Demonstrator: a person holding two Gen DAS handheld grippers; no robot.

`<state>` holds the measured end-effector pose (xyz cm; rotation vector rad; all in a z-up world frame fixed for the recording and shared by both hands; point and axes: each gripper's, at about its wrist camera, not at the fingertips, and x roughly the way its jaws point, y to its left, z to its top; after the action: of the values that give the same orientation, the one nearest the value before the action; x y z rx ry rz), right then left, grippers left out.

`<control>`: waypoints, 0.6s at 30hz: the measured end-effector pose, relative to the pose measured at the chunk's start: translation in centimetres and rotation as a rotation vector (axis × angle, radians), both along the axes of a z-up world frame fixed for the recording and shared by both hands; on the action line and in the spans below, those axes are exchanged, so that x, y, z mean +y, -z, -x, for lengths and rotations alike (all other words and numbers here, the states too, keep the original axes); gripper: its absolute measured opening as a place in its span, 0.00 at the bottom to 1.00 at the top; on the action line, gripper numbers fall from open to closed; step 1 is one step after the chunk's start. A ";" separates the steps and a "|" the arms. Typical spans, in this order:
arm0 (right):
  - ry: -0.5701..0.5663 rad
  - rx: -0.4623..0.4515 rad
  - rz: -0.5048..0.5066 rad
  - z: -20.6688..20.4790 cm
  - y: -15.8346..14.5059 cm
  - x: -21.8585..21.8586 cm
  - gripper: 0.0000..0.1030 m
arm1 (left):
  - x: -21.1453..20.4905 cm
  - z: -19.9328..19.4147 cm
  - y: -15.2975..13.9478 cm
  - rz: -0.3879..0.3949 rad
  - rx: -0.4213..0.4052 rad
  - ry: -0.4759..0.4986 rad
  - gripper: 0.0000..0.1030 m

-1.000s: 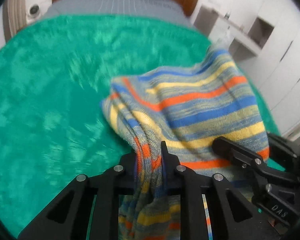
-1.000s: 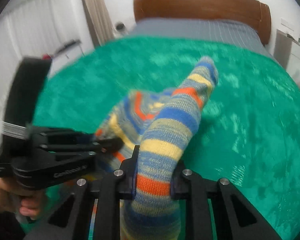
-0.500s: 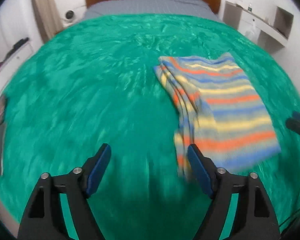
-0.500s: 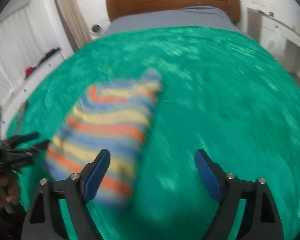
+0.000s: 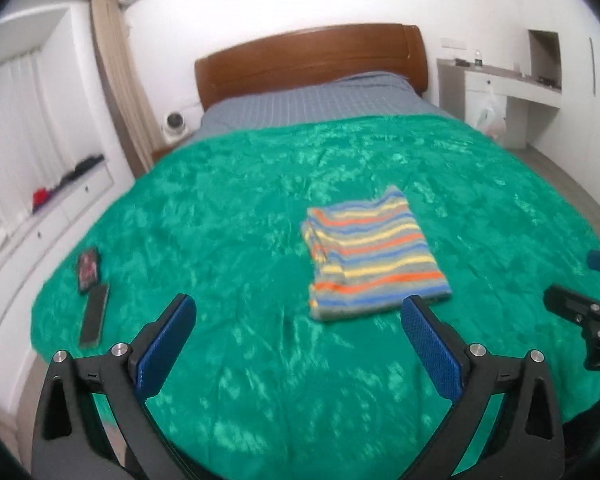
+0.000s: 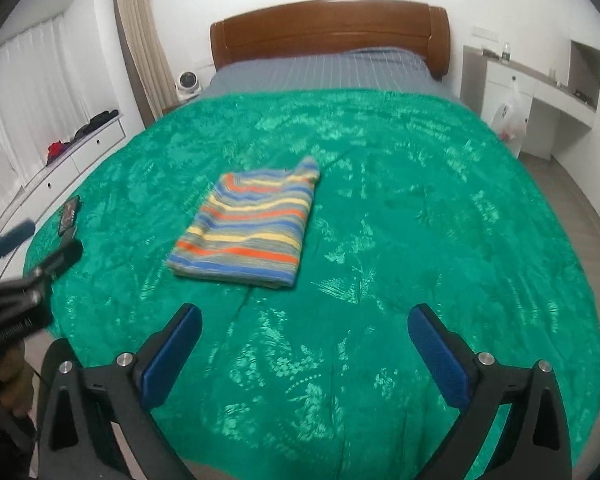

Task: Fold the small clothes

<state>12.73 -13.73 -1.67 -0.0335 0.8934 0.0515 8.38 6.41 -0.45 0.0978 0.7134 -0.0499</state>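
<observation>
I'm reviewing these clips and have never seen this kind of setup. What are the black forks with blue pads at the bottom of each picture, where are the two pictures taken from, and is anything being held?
There is no robot here: a person holds a two-finger gripper in each hand, each with a fisheye camera looking along its fingers. One picture is from the left gripper, the other from the right gripper. Both have their jaws opening wide, with nothing between them. On the green blanket lies a folded striped garment, free of both grippers. Near the blanket's left edge lie two dark flat items, too small to identify.
</observation>
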 end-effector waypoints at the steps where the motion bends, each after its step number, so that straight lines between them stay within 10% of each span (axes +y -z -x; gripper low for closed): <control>1: -0.002 -0.007 0.007 0.4 -0.5 0.2 0.99 | 0.2 0.3 -0.2 0.013 0.019 -0.008 1.00; 18: -0.067 0.002 0.073 5.5 -3.4 3.6 0.99 | 0.5 3.8 -1.0 0.048 0.101 0.012 1.00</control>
<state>7.20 -10.11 1.75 -0.1320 0.8955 0.0814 4.59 6.96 0.53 0.0543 0.8116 -0.0837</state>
